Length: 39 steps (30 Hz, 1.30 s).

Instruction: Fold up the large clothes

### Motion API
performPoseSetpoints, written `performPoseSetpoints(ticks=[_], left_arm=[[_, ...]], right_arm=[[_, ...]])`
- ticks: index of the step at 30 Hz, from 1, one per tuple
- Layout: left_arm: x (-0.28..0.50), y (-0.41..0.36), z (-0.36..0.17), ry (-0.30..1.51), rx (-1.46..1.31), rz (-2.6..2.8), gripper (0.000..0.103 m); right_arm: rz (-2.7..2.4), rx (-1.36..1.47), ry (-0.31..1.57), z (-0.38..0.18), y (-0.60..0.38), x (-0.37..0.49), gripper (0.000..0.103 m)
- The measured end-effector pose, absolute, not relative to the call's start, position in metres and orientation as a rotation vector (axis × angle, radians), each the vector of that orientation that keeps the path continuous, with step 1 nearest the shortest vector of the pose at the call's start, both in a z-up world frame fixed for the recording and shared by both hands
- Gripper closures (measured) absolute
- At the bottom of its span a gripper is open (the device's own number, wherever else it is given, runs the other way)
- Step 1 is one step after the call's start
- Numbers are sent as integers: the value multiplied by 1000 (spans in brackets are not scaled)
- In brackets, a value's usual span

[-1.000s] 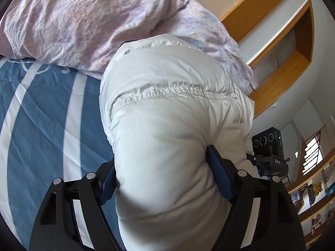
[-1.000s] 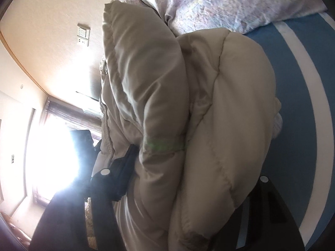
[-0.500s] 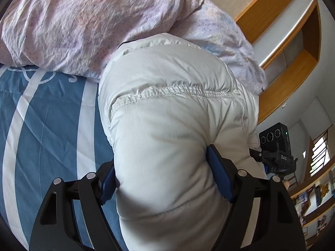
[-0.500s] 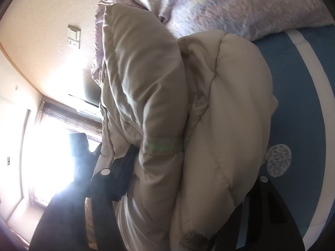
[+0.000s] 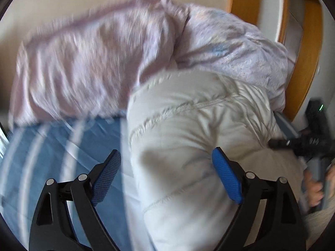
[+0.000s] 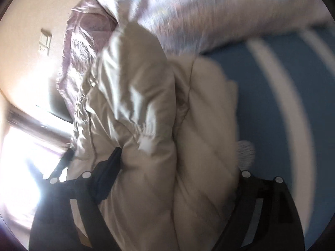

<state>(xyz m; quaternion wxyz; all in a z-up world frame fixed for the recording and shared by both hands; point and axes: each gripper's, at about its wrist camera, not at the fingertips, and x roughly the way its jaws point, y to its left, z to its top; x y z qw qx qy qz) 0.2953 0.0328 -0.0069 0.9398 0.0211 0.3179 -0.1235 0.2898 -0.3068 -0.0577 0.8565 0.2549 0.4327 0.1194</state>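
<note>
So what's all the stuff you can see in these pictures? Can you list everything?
puffy jacket: one, pale cream, bundled on the bed, between both grippers
quilt: one, lilac with a faint pattern, heaped behind the jacket
bed cover: one, blue with white stripes, under the jacket
wall switch: one, white, on the beige wall
wooden frame: one, orange-brown, far right by the wall
window: one, glaring bright, at the left of the right wrist view
left gripper: one, black with blue pads, jaws opening, left pad clear of the jacket
right gripper: one, black, jaws opening, jacket between them
person's hand: one, at the right edge, holding the right gripper's handle
</note>
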Motion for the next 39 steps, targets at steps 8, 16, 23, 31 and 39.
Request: performPoseSetpoints(ticks=[8, 16, 23, 31, 39], left_arm=[[257, 6, 8, 580, 152, -299, 13], [259, -17, -14, 635, 212, -340, 12], [261, -33, -36, 654, 272, -322, 7], [265, -37, -54, 653, 309, -294, 4], [266, -36, -52, 666, 304, -300, 4]], right_arm=[[244, 203, 667, -8, -244, 216, 58], [216, 125, 767, -54, -219, 229, 62], [197, 110, 782, -82, -219, 243, 61], [216, 194, 752, -50, -231, 257, 61], [76, 422, 694, -12, -277, 332, 34]])
